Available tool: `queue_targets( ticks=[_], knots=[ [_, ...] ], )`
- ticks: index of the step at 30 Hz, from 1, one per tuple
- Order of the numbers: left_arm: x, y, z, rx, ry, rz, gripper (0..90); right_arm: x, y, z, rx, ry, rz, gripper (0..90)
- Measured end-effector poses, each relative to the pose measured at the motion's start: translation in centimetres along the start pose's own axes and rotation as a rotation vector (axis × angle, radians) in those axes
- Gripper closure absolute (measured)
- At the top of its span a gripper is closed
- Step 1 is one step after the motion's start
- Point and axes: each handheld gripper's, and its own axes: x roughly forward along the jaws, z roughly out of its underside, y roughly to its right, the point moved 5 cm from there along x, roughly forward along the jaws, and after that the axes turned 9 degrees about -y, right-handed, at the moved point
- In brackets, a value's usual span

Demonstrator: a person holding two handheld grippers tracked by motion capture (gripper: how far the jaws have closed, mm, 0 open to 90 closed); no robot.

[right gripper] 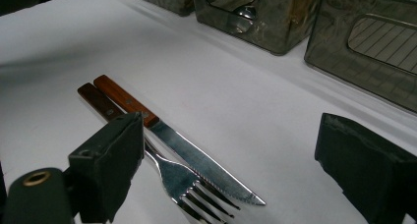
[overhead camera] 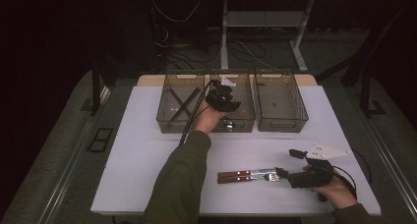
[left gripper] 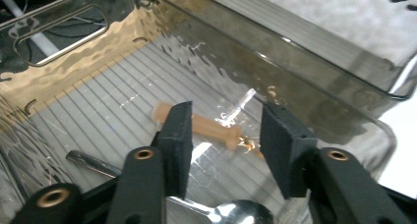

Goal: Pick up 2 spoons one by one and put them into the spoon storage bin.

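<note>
**Left jaws parted over the middle bin, right jaws wide beside the cutlery**

In the left gripper view my left gripper (left gripper: 223, 150) has its jaws apart, with nothing pressed between the pads. Past the gap lies a pale wooden handle (left gripper: 204, 127) on the ribbed floor of the middle bin (left gripper: 295, 57), just beyond the fingertips and not touching them. Nearer the camera, a spoon (left gripper: 236, 213) rests on the same floor, its bowl bright under the jaws. From the high view, that gripper (overhead camera: 222, 100) sits over the middle one of three smoky clear bins (overhead camera: 232, 123) at the far side of the white table (overhead camera: 147, 175). The left bin (overhead camera: 167, 121) holds dark sticks crossed over each other; the right bin (overhead camera: 280, 123) stands just beside the middle one.

My right gripper (right gripper: 226, 170) stands wide open and holds nothing. Between its pads I see a fork (right gripper: 169, 177) and a knife (right gripper: 196, 162), side by side and touching, wooden handles pointing away. In the high view this gripper (overhead camera: 295, 177) rests low at the near right of the table, just at the fork's tines.
</note>
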Motion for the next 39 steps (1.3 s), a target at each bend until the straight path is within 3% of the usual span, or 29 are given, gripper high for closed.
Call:
queue_targets(
  ticks=[5,11,13,19,39],
  knots=[
    [-1.4,0.6,0.5,0.009,0.049,0.04,44.9,0.1,0.1,0.0,-0.001,-0.003,0.002,11.7],
    [-3.6,1.6,2.1,0.039,0.106,0.047,39.4,0.1,0.0,0.0,-0.001,0.002,0.004,11.6],
    [-4.5,1.7,2.9,0.055,0.105,0.051,37.7,0.1,0.0,0.0,-0.003,0.002,0.003,11.6],
    [-6.5,2.4,5.4,0.05,0.116,0.086,30.9,0.2,0.1,0.0,-0.003,0.004,0.003,11.6],
    [-11.1,3.0,14.2,0.028,0.143,0.046,14.9,0.4,0.2,0.2,-0.002,-0.004,0.004,11.6]
  ],
)
